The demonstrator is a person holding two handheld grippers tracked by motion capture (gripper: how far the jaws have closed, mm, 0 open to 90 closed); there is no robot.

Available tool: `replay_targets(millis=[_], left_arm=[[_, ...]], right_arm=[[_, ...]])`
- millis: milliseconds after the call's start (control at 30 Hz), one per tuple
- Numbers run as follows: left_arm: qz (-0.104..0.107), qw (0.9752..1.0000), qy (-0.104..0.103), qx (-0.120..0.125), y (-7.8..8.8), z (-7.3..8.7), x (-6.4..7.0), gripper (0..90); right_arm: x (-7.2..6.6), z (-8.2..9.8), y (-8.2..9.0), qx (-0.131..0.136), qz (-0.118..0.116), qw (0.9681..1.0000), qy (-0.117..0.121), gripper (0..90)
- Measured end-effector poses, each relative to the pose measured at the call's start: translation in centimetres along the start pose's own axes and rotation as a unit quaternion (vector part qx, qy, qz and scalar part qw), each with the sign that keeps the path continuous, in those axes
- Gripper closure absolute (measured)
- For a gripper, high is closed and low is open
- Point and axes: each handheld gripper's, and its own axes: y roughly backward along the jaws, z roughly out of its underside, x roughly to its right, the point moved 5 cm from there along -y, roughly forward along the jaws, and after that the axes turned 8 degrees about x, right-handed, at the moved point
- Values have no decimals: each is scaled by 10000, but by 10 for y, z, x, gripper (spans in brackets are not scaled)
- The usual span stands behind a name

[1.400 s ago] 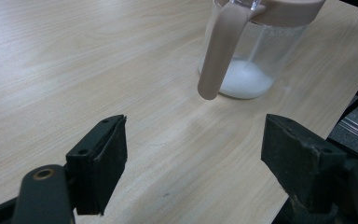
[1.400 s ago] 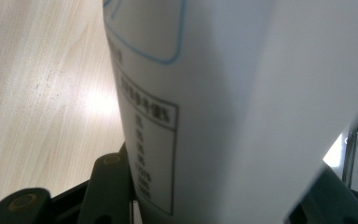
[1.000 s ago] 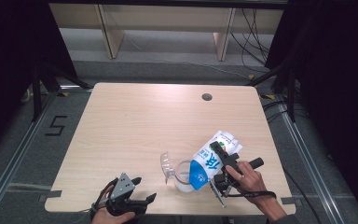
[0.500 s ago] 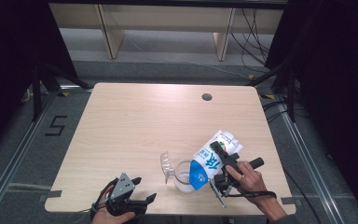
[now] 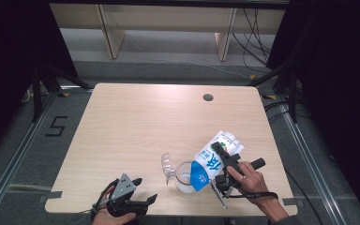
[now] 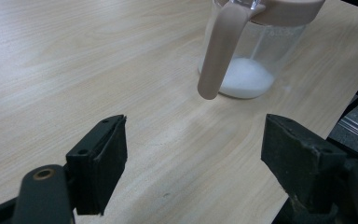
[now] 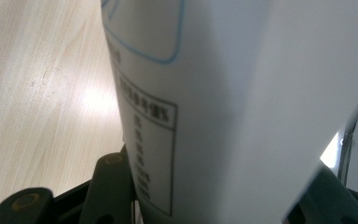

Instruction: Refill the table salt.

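White powder sits in the clear jar (image 6: 249,56) just ahead of the left gripper (image 5: 136,197), whose jaws stand wide apart over the wooden table (image 5: 136,122). Clamped between the right gripper's (image 5: 225,164) jaws, a blue-and-white bag (image 5: 213,159) tilts mouth-down over that jar.

Bright overhead light glares off the table (image 5: 136,126); dark surroundings, and the close bag (image 7: 242,93) is blurred.
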Motion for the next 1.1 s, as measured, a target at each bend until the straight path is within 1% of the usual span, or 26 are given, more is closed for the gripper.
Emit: replay_targets(millis=[33, 67, 100, 167, 200, 300, 333, 400, 467, 500, 533, 567, 667, 700, 767, 867, 900, 1100], left_arm=[[17, 10000, -80, -14, 0, 0, -1, 222], [7, 10000, -66, 1, 0, 0, -1, 222], [19, 10000, -73, -4, 0, 0, -1, 222], [13, 10000, -56, -2, 0, 0, 0, 222], [4, 10000, -3, 2, 0, 0, 0, 222], [-1, 10000, 24, 1, 0, 0, 0, 222], [2, 10000, 25, 2, 0, 0, 0, 222], [8, 10000, -69, 1, 0, 0, -1, 222], [19, 10000, -74, -2, 0, 0, -1, 222], [6, 10000, -64, 0, 0, 0, -1, 222], [6, 10000, -64, 0, 0, 0, -1, 222], [6, 10000, -62, 1, 0, 0, -1, 222], [8, 10000, -53, 0, 0, 0, 0, 222], [-20, 10000, 9, -6, 0, 0, 0, 222], [-4, 10000, -52, -2, 0, 0, -1, 222], [-2, 10000, -53, 2, 0, 0, -1, 222], [-3, 10000, -53, 2, 0, 0, -1, 222], [-9, 10000, -45, 9, 0, 0, 0, 222]], right_arm=[[0, 0, 0, 7, -1, 10000, 31, 542], [0, 0, 0, 3, -2, 10000, 26, 543], [-1, 0, 0, -25, -8, 10000, -77, 543], [-1, 0, 0, -26, -4, 10000, -89, 543], [1, 0, 0, -5, 13, 10000, 14, 543], [1, 0, 0, -5, 17, 10000, 21, 544], [4, -2, -1, 92, 55, 9998, 172, 544], [3, -2, -1, 87, 51, 9998, 174, 544], [4, -2, -1, 89, 52, 9998, 193, 547], [1, -1, -1, 68, 23, 10000, 45, 548], [1, -1, -1, 69, 22, 10000, 49, 548], [4, -2, -1, 82, 50, 9998, 192, 549], [4, -1, -1, 81, 50, 9998, 188, 549], [2, 0, -1, 12, 22, 10000, 84, 550], [1, 0, 0, -10, 21, 10000, 59, 550], [1, 0, 0, -14, 16, 10000, 67, 551], [5, -1, -1, 92, 74, 9997, 234, 552], [5, -2, -1, 90, 71, 9996, 239, 555]])
